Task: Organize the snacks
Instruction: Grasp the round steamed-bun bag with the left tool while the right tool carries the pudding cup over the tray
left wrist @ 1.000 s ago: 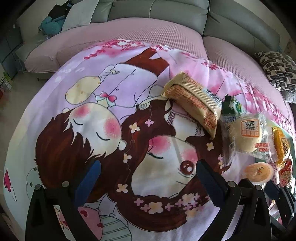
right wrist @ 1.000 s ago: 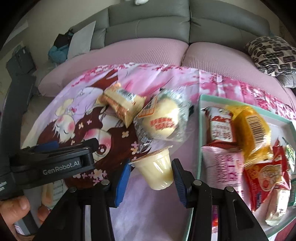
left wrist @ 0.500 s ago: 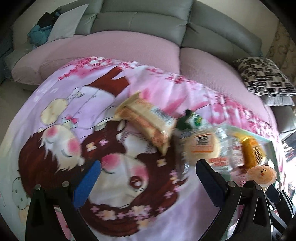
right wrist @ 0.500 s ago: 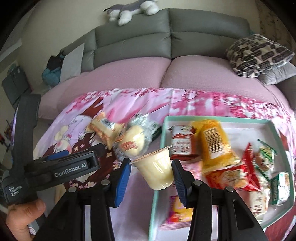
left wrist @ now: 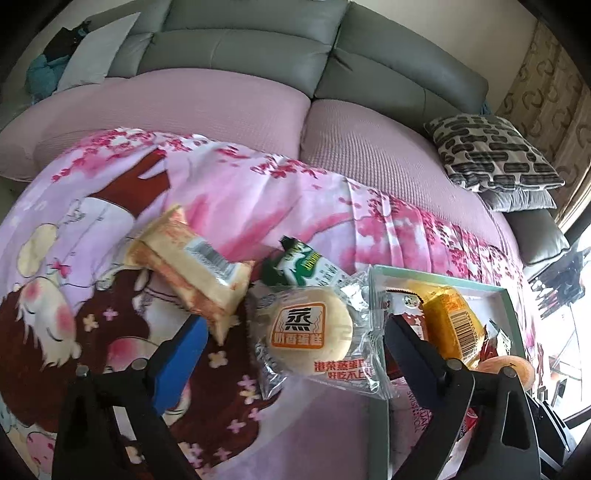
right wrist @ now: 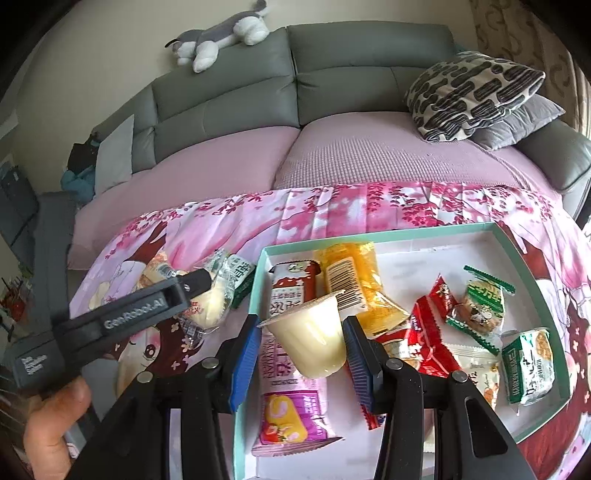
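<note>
My right gripper (right wrist: 301,332) is shut on a cream pudding cup (right wrist: 314,336), held tilted over the left part of a teal-rimmed white tray (right wrist: 373,237) full of wrapped snacks. My left gripper (left wrist: 293,334) hovers over a clear-wrapped steamed cake (left wrist: 308,336) on the cartoon blanket (left wrist: 236,195); its jaws are closing, and the pads are apart from the wrapper. An orange cracker pack (left wrist: 192,266) lies left of the cake, a green pack (left wrist: 306,264) behind it. The left gripper (right wrist: 195,282) also shows in the right wrist view, held by a hand (right wrist: 51,424).
The tray holds a yellow pack (right wrist: 347,273), red packs (right wrist: 430,332), green biscuit packs (right wrist: 528,363) and a pink wafer pack (right wrist: 288,406). A grey sofa (right wrist: 332,81) with pink cushions, a patterned pillow (right wrist: 469,94) and a plush toy (right wrist: 221,35) stands behind.
Both grippers moved right. The pudding cup came from over the blanket to over the tray. The left gripper went from bare blanket to over the steamed cake, and its fingers have come a little closer.
</note>
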A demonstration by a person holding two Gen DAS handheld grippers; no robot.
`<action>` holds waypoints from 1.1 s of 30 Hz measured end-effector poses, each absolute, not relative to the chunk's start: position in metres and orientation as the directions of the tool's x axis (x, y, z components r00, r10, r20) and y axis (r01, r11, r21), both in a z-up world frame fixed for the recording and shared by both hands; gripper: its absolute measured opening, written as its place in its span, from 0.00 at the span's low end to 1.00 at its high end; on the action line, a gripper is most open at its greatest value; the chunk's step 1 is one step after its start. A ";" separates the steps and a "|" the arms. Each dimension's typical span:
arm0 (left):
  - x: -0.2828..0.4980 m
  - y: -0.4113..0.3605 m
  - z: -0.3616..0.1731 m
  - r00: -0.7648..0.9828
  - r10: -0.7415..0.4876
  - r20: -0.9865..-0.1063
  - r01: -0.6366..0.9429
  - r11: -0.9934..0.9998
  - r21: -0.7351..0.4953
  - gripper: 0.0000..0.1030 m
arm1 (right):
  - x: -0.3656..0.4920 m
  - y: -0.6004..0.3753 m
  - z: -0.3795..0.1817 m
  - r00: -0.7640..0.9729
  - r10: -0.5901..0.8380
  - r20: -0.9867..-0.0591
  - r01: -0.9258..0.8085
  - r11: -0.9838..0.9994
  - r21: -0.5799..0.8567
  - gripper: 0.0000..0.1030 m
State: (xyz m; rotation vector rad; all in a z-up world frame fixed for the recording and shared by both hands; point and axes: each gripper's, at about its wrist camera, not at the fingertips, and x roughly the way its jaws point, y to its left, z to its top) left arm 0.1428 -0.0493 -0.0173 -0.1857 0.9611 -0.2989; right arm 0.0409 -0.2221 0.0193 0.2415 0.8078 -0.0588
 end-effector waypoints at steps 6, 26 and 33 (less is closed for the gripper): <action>0.151 -0.058 -0.027 0.512 -0.356 -0.782 0.172 0.934 -0.313 0.94 | 0.041 -0.231 0.016 0.687 0.034 -0.726 0.169 0.964 0.206 0.47; 0.149 -0.065 -0.028 0.518 -0.357 -0.777 0.174 0.934 -0.313 0.76 | 0.040 -0.237 0.013 0.684 0.033 -0.729 0.181 0.960 0.213 0.47; 0.145 -0.058 -0.024 0.529 -0.378 -0.760 0.158 0.923 -0.350 0.64 | 0.040 -0.236 0.012 0.684 0.032 -0.729 0.181 0.960 0.211 0.47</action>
